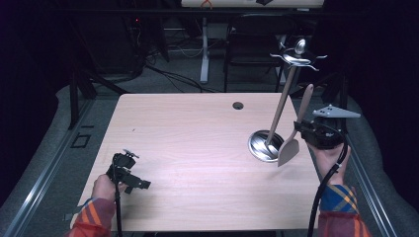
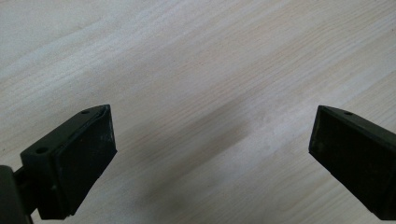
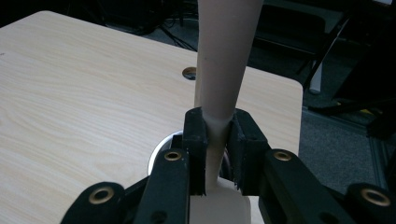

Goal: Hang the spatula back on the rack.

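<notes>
Jaws of the right gripper (image 3: 217,149) clamp the beige wooden spatula (image 1: 292,142) blade-down, aloft beside the steel utensil stand (image 1: 264,145), hanging yet to do; left gripper (image 1: 132,177) gapes wide over the pale wooden table (image 1: 197,128)

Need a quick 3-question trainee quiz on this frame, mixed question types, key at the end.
1. True or false: the right gripper is shut on the wooden spatula.
2. Multiple choice: the left gripper is (a) open above bare table, (b) shut on a spoon, (c) resting in the holder.
3. Fill in: the stand's pole rises from the round metal ____ near the table's right edge.

Key: 1 true, its jaws clamp the handle with the blade hanging down. 2 a. 3 base.
</notes>
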The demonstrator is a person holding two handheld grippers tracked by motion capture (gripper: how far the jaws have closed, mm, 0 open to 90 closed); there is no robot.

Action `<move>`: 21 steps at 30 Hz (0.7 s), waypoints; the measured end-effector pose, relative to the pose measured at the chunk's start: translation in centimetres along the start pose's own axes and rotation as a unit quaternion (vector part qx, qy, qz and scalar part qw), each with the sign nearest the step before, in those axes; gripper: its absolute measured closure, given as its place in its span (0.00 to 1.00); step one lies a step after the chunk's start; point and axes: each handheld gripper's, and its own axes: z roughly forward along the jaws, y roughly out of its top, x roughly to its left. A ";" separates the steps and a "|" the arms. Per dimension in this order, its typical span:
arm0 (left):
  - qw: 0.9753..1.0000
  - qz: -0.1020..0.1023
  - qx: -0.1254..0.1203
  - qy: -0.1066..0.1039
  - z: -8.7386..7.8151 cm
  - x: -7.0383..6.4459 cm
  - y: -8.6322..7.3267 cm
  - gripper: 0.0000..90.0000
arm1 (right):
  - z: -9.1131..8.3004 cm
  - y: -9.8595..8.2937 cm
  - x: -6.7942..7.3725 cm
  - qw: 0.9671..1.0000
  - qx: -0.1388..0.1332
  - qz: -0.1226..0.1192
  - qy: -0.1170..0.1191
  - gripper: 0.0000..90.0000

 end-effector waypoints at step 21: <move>1.000 0.004 0.006 0.001 0.2 0.0 0.0 0.00 | -1.2 2.0 -1.0 0.999 -0.037 0.010 -0.004 0.86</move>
